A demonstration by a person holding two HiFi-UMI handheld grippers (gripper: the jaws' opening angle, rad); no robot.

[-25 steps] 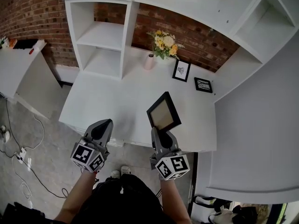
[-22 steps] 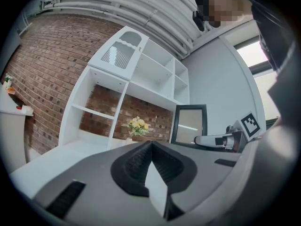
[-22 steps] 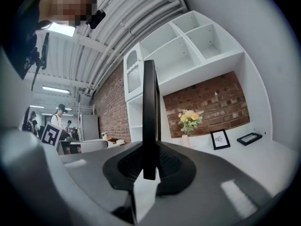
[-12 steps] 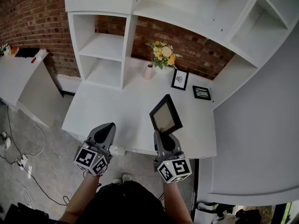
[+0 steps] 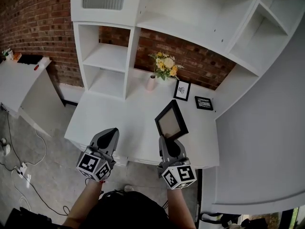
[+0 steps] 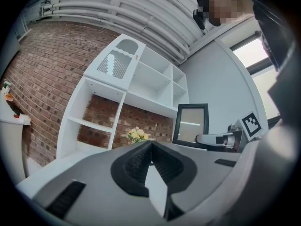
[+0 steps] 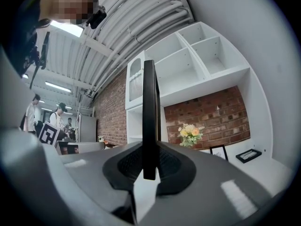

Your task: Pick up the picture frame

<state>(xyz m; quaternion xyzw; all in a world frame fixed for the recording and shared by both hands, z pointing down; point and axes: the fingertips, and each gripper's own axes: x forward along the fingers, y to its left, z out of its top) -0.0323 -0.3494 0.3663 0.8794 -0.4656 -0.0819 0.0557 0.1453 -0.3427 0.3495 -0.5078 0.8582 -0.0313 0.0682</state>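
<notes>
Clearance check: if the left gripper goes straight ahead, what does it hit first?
Probably the flowers, just left of the tip line of the left gripper. If it misses them, the brick wall behind. Depth is unclear.

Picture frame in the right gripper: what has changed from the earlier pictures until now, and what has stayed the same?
The right gripper, shut on the picture frame, has lifted it slightly higher above the desk. The left gripper, shut and empty, rose a little too. Nothing was taken hold of or let go. The flower vase and the two small frames stayed in place.
</notes>
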